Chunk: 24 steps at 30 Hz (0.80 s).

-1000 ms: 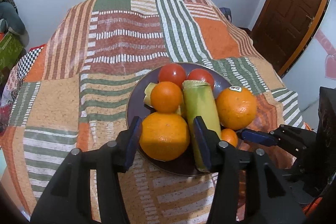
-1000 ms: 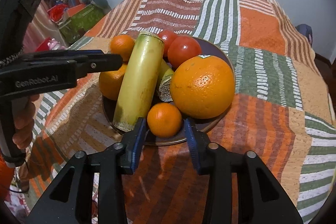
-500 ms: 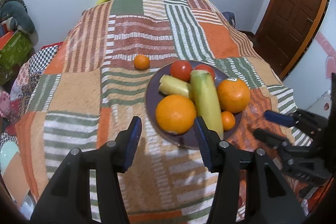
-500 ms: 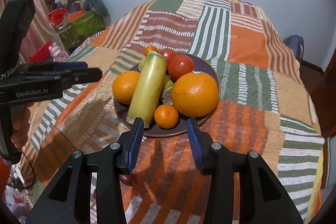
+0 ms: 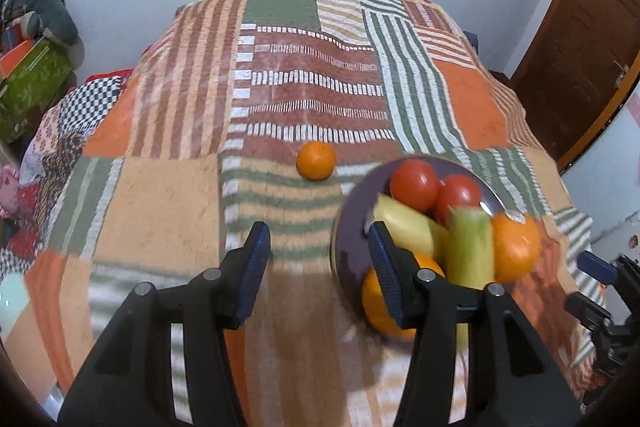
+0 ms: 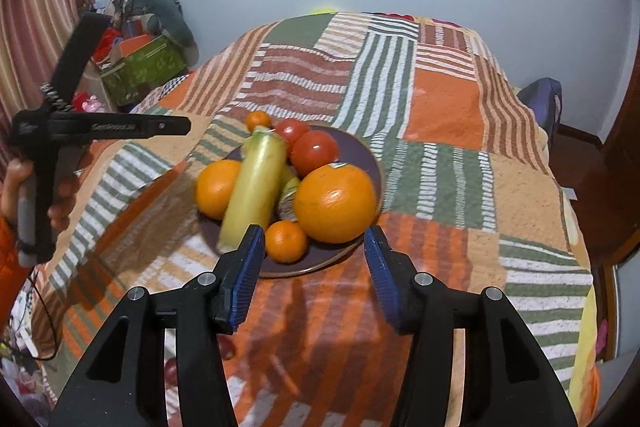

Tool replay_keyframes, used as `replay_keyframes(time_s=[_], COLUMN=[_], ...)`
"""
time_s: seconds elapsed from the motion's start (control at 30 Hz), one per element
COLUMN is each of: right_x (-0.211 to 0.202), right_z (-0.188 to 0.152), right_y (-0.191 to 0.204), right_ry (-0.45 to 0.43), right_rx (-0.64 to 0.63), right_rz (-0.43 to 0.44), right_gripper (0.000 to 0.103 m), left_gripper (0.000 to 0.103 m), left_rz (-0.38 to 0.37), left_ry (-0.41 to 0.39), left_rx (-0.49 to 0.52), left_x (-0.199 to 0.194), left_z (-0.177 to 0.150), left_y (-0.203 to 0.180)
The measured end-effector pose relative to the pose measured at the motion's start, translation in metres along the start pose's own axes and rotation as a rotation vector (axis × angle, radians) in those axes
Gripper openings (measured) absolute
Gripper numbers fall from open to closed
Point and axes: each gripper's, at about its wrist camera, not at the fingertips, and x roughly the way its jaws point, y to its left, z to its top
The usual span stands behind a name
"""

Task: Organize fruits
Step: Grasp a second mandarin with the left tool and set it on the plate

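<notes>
Stray orange waits beside a crowded plate

Both tools, left tool and right tool, hang released, empty. Orange lies on the bedspread beside the plate; adding it could topple piled fruit.

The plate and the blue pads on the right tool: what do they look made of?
The plate looks like glazed ceramic or glass, dark purple with a smooth, slightly shiny rim; which one is unclear. The blue pads on the right tool look like ribbed rubber or soft plastic, matte, with fine grooves across the face.
</notes>
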Motion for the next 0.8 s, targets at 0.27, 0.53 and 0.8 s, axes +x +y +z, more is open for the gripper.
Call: replay_keyframes(time_s=[0.27,0.53,0.8], right_x=[0.016,0.024,0.013], right_z=[0.005,0.001,0.001], right_y=[-0.032,-0.042,-0.04], right_ry=[-0.01,-0.001,-0.017], right_rx=[0.036,0.047,0.057], right_rz=[-0.015,0.002,0.002], right_gripper=[0.048,0.048,0.048], left_gripper=[0.047,0.034,0.034], left_rz=[-0.015,-0.002,-0.045], left_ry=[0.081,0.083,0.072], left_rx=[-0.017,-0.034,0.024], left_x=[0.087,0.115,0.057], left_z=[0.038,0.052,0.019], left_y=[0.003,0.004,-0.004])
